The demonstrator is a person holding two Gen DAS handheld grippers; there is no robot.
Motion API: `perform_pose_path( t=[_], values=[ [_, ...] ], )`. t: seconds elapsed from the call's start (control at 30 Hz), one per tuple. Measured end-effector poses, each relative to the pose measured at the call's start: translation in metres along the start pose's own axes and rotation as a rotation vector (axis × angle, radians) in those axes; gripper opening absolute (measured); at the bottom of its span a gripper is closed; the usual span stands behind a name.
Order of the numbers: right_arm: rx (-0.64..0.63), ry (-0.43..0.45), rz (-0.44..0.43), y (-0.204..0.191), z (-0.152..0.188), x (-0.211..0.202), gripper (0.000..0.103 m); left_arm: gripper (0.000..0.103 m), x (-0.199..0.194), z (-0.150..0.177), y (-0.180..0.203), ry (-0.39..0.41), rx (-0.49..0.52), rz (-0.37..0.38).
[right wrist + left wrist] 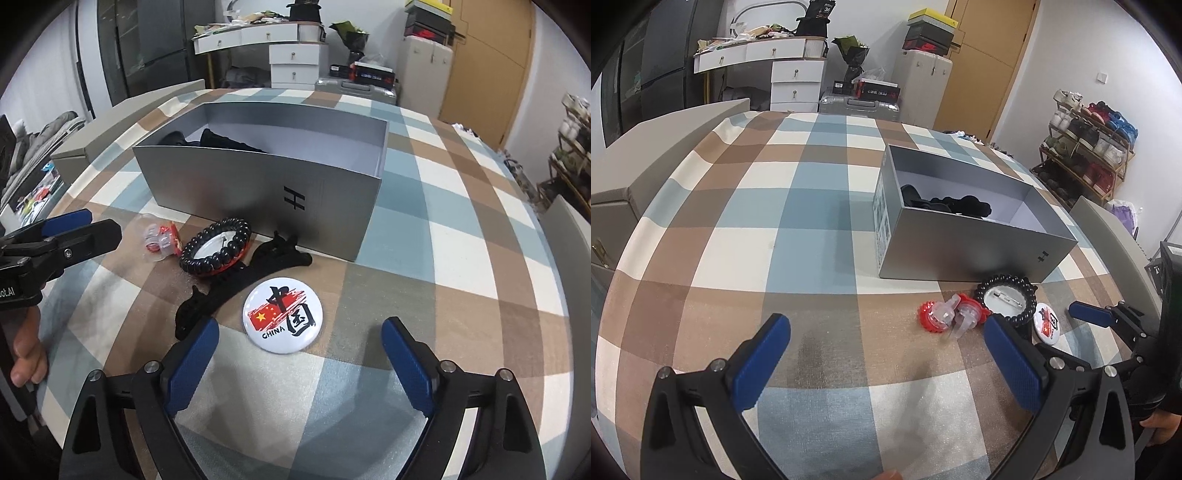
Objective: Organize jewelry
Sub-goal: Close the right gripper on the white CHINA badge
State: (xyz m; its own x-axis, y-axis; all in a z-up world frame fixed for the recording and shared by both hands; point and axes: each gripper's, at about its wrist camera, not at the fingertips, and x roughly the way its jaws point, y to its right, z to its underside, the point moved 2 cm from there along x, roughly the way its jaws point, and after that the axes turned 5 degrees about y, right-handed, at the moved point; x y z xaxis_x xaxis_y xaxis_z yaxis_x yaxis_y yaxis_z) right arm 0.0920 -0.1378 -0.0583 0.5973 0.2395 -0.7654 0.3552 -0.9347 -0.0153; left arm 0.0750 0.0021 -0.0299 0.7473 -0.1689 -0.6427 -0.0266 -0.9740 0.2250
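An open grey box point(236, 184) stands on the checked cloth point(812, 221) with black items point(945, 205) inside. In front of it lie a black bead bracelet point(216, 251) resting on a round badge turned face down, a black hair claw point(225, 291), two red and clear plastic pieces point(951, 314), and a white "CHINA" badge point(282, 315). My right gripper point(301, 326) is open low over the cloth, the white badge lying just ahead of its tips and untouched. My left gripper point(884, 325) is open and empty, left of the red pieces.
A grey padded frame point(683, 125) borders the cloth on the left and far side. Behind are a white dresser point(768, 62), suitcases point(860, 105) and stacked boxes. A shoe rack point(1086, 155) stands at the right wall. A hand point(26, 354) holds the left tool.
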Motion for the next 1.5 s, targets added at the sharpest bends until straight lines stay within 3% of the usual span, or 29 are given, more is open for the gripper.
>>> perform_pose_path(
  t=[0.2, 0.33, 0.4, 0.47, 0.73, 0.83, 1.13, 1.43, 1.5],
  values=[
    [-0.014, 0.024, -0.022, -0.002, -0.004, 0.000, 0.076, 0.102, 0.002, -0.001, -0.001, -0.009, -0.011, 0.019],
    [-0.035, 0.040, -0.034, -0.004, -0.005, -0.001, 0.057, 0.102, 0.002, -0.001, -0.004, -0.008, -0.025, 0.026],
    [-0.052, 0.046, -0.046, -0.007, -0.006, -0.002, 0.042, 0.102, 0.002, -0.001, -0.005, -0.007, -0.032, 0.024],
    [-0.056, 0.049, -0.046, -0.008, -0.005, -0.002, 0.042, 0.102, 0.002, -0.001, -0.005, -0.010, -0.036, 0.022],
    [0.070, 0.158, -0.222, 0.016, -0.010, -0.035, 0.042, 0.102, 0.002, -0.001, -0.002, -0.011, -0.025, -0.014],
    [0.092, 0.165, -0.202, 0.024, -0.011, -0.037, 0.042, 0.102, 0.002, 0.000, 0.004, -0.013, 0.005, -0.034],
    [0.153, 0.161, -0.225, 0.036, -0.010, -0.038, 0.042, 0.102, 0.014, 0.003, 0.038, -0.067, 0.247, -0.085],
    [0.169, 0.160, -0.222, 0.042, -0.008, -0.038, 0.042, 0.101, 0.002, -0.007, 0.036, 0.023, 0.251, -0.063],
    [0.170, 0.158, -0.224, 0.042, -0.008, -0.037, 0.042, 0.092, 0.007, -0.011, 0.030, 0.020, 0.251, -0.103]
  ],
)
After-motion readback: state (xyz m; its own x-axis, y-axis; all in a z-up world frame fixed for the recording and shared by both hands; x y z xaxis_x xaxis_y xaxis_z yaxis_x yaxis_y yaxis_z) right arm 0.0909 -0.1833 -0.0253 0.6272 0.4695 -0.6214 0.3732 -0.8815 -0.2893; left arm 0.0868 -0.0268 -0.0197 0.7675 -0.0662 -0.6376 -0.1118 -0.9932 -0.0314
